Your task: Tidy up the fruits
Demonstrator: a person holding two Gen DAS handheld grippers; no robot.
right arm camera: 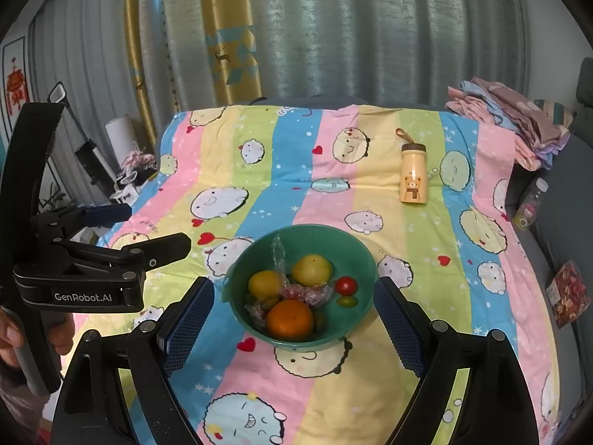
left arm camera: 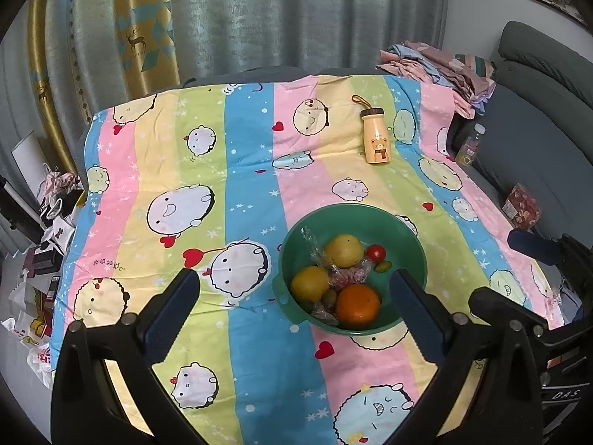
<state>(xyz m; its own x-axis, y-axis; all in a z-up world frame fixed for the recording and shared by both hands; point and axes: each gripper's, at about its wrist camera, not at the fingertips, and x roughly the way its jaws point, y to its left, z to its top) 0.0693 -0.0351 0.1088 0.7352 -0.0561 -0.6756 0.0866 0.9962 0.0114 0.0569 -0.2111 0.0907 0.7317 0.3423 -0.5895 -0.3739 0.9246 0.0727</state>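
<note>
A green bowl (left arm camera: 407,237) stands on the striped cartoon cloth (left arm camera: 241,170); it also shows in the right wrist view (right arm camera: 355,248). In it lie an orange (left arm camera: 358,304), two yellow fruits (left arm camera: 343,250) (left arm camera: 309,284), a red tomato (left arm camera: 375,253), small green fruits (left arm camera: 383,266) and crinkled clear wrappers (left arm camera: 352,273). My left gripper (left arm camera: 294,296) is open and empty, hovering over the bowl's near left. My right gripper (right arm camera: 294,304) is open and empty, its fingers on either side of the bowl, above it. The left gripper also appears at the left of the right wrist view (right arm camera: 148,230).
A yellow bear bottle (left arm camera: 375,137) lies on the cloth behind the bowl. Folded fabrics (left arm camera: 444,66) are piled at the back right. A clear bottle (left arm camera: 470,144) and a red snack packet (left arm camera: 520,205) sit on the grey sofa at right. Clutter (left arm camera: 48,222) lies on the floor at left.
</note>
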